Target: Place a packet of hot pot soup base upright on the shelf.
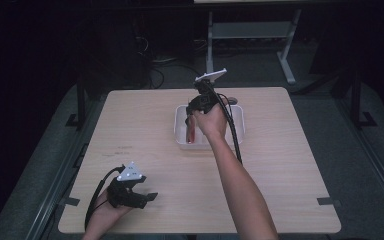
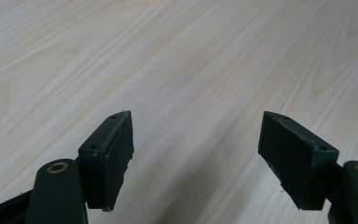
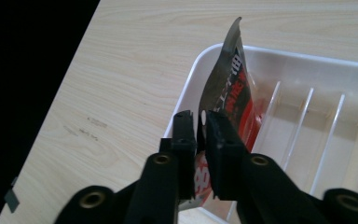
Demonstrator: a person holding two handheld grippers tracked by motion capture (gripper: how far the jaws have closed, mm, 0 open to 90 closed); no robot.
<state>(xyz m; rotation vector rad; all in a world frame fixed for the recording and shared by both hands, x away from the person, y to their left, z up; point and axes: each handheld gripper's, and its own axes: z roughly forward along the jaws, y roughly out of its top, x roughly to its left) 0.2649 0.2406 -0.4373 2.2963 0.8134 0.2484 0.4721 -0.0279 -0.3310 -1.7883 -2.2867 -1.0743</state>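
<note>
My right gripper (image 3: 200,122) is shut on a red and silver snack packet (image 3: 230,88), holding it upright over the left end of a white plastic bin (image 3: 193,77) with clear dividers. In the high view the right gripper (image 1: 194,116) hangs above the bin (image 1: 237,119) at the table's middle, the packet (image 1: 191,131) dipping into its left compartment. My left gripper (image 1: 145,196) rests low on the table near the front left corner, jaws wide apart with bare wood between them. In its own view the left gripper (image 2: 196,154) stands open.
The light wooden table (image 1: 145,130) has dark floor around it. A white metal frame (image 1: 250,30) stands behind the table. Small pencil marks (image 3: 91,127) lie on the wood left of the bin.
</note>
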